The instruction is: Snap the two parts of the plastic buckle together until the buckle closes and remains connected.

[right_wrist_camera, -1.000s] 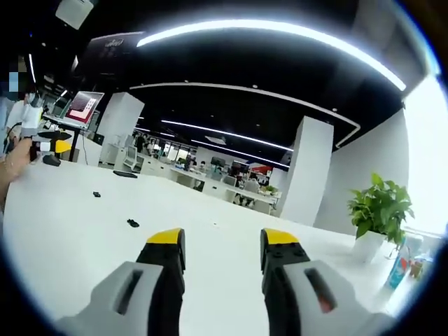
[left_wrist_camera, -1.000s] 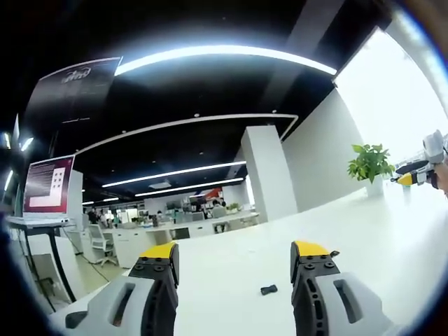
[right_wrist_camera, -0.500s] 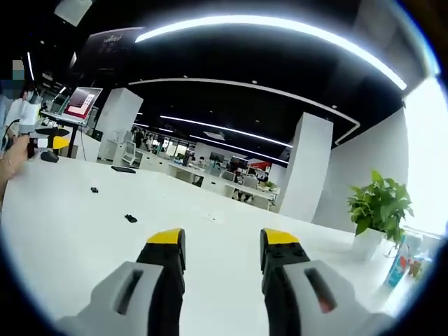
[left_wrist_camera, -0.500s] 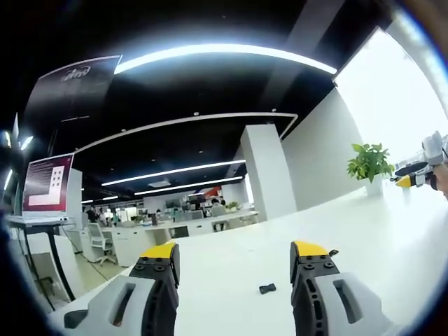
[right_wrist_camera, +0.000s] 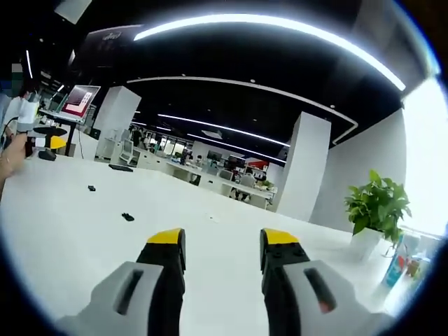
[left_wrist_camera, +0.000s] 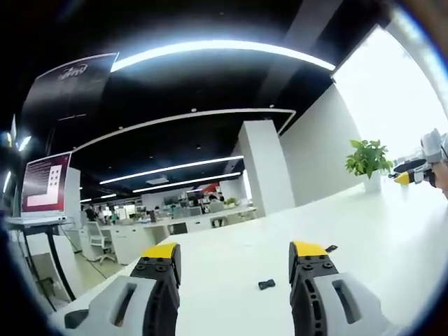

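The 2 buckle parts lay apart on the white table (right_wrist_camera: 70, 231), small and black. In the left gripper view, 1 part (left_wrist_camera: 266, 284) lay between the left gripper's (left_wrist_camera: 234, 260) spread, empty jaws, long axis crosswise. The other (right_wrist_camera: 92, 188) lay farther off; its direction was unclear. The right gripper (right_wrist_camera: 220, 245) gaped empty.

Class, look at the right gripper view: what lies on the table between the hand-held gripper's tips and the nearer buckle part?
Nothing: between the right hand-held gripper and the nearer buckle part there is only bare white table, in the right gripper view.
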Tool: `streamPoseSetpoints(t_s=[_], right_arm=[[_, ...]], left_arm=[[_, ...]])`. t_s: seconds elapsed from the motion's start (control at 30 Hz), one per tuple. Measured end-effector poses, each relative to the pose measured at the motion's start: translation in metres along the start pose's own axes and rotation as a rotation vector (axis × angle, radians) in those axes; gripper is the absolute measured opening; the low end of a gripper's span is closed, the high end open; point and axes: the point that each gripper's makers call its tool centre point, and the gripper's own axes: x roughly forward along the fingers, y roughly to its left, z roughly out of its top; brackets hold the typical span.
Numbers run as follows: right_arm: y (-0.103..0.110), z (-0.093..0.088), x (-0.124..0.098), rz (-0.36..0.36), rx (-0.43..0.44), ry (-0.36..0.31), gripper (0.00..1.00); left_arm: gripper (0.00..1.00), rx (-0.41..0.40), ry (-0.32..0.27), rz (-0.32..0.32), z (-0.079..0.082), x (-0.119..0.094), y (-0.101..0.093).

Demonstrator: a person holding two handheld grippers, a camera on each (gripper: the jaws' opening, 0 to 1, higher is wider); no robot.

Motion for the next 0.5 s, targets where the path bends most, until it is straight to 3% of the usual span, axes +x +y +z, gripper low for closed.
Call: streamPoseSetpoints(t_s=[0.4,0.5], right_arm=[[0.000,0.002,-0.002,-0.006,-0.029,0.002,0.43],[0.000,0.003,-0.002,-0.004,-0.036,-0.002,0.43]], left_arm=[[0.62,-0.037,-0.013,0.006,0.011,-0.005,0.009],[0.62,-0.052,0.000,-0.031,0.014,-0.005,0.005]])
